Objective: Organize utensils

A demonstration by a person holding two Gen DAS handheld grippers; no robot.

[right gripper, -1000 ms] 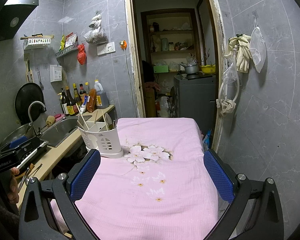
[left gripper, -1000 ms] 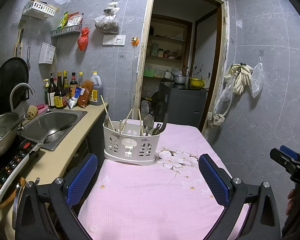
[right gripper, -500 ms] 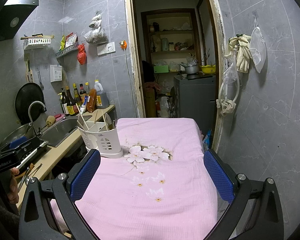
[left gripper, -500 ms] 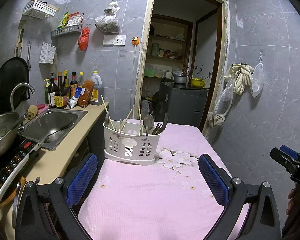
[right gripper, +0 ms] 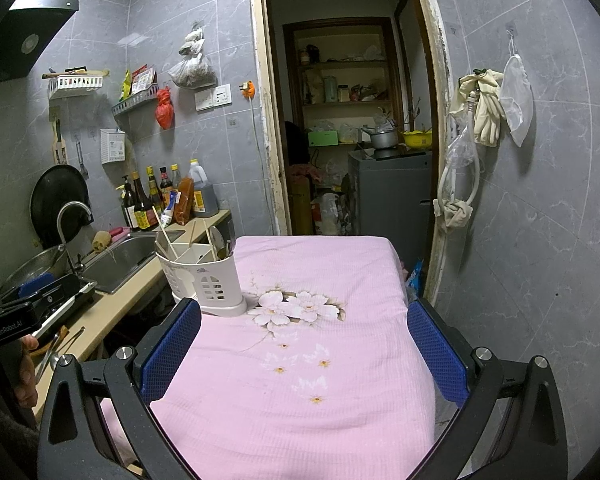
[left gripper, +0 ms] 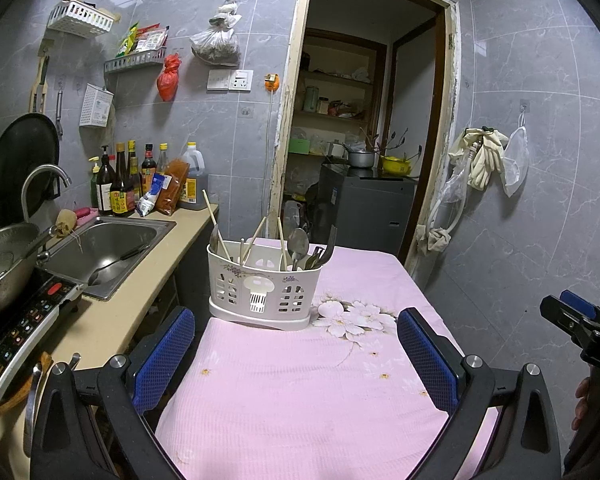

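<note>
A white plastic utensil caddy (left gripper: 263,294) stands on the pink flowered tablecloth (left gripper: 300,380) at the table's far left. It also shows in the right wrist view (right gripper: 204,280). It holds chopsticks (left gripper: 211,216), a spoon (left gripper: 299,244) and dark utensils upright. My left gripper (left gripper: 296,344) is open and empty, hovering above the cloth in front of the caddy. My right gripper (right gripper: 304,340) is open and empty, over the middle of the table, to the right of the caddy.
A beige counter (left gripper: 112,320) runs along the left with a steel sink (left gripper: 112,244), an induction cooker (left gripper: 24,332) and sauce bottles (left gripper: 120,192). A doorway (left gripper: 364,140) opens behind the table. The tiled wall (left gripper: 540,200) stands close on the right.
</note>
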